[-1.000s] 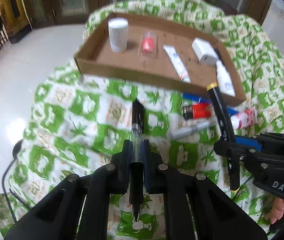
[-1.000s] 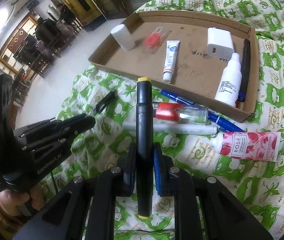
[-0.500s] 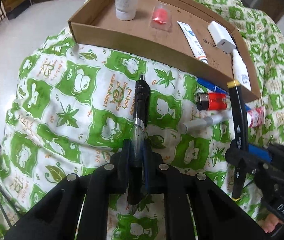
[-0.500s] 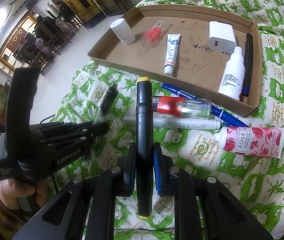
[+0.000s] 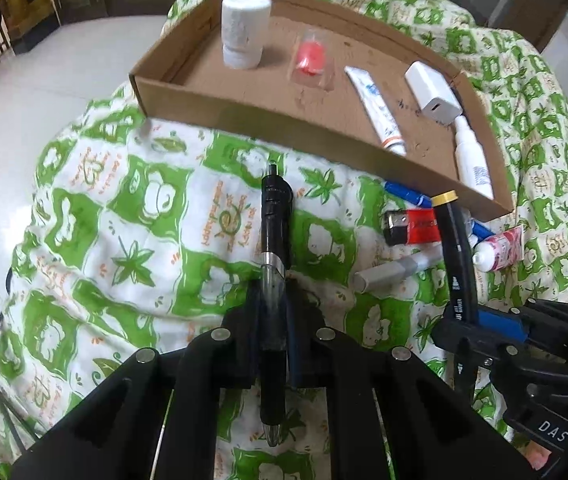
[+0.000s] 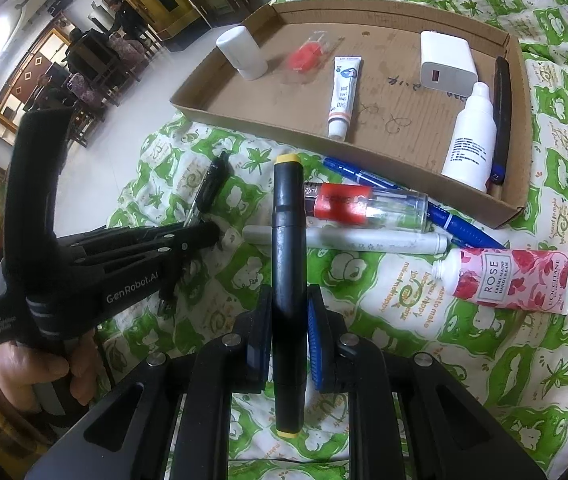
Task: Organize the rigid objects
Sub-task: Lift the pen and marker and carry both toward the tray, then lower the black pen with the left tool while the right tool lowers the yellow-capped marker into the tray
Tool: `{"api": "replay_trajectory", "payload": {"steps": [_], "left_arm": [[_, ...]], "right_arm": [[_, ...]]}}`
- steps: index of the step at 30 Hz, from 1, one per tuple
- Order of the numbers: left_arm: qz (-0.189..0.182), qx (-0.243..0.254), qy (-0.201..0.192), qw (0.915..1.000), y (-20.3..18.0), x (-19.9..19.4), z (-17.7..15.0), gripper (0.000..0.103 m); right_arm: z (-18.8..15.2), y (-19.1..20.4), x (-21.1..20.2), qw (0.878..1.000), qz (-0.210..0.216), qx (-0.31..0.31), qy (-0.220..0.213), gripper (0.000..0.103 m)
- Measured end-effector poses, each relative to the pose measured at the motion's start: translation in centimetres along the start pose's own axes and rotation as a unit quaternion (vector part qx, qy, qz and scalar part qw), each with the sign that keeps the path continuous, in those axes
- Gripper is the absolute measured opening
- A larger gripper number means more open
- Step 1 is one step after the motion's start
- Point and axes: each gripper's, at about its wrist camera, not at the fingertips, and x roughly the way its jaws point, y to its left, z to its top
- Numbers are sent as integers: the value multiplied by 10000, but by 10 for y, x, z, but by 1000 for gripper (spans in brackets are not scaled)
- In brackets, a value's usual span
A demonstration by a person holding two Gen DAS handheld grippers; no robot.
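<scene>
Left wrist view: your left gripper (image 5: 273,344) is clamped on the black retractable pen (image 5: 273,264), held short of the brown cardboard tray (image 5: 243,120). Carry it over the near wall.

Right wrist view: your right gripper (image 6: 290,336) is clamped on the black yellow-capped marker (image 6: 288,280), also short of the tray. Deliver it likewise.

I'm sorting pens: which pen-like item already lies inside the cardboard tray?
The dark pen along the cardboard tray's right wall; the others lie on the cloth or are gripped.

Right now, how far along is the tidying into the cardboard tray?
Partly done: the cardboard tray already holds about six items. In hand: the left gripper clamps a black pen, the right gripper a black marker. Left on the cloth: lighter, blue pen, white stick, rose hand-cream tube.
</scene>
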Motion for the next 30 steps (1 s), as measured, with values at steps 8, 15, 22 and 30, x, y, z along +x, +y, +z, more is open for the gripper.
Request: {"api": "replay_trajectory", "payload": {"steps": [8, 15, 22, 30], "left_arm": [[92, 248, -462, 9986, -16, -28, -3, 8], [231, 414, -655, 9967, -24, -36, 1, 8], [272, 543, -829, 9947, -33, -50, 12, 8], [277, 696, -966, 9925, -46, -59, 26, 8]], "right_arm": [[3, -3, -10, 9998, 97, 78, -185, 14], [6, -6, -20, 9993, 148, 130, -328, 14], [14, -15, -32, 9981, 152, 252, -548, 14], [22, -23, -38, 9969, 199, 371, -662, 14]]}}
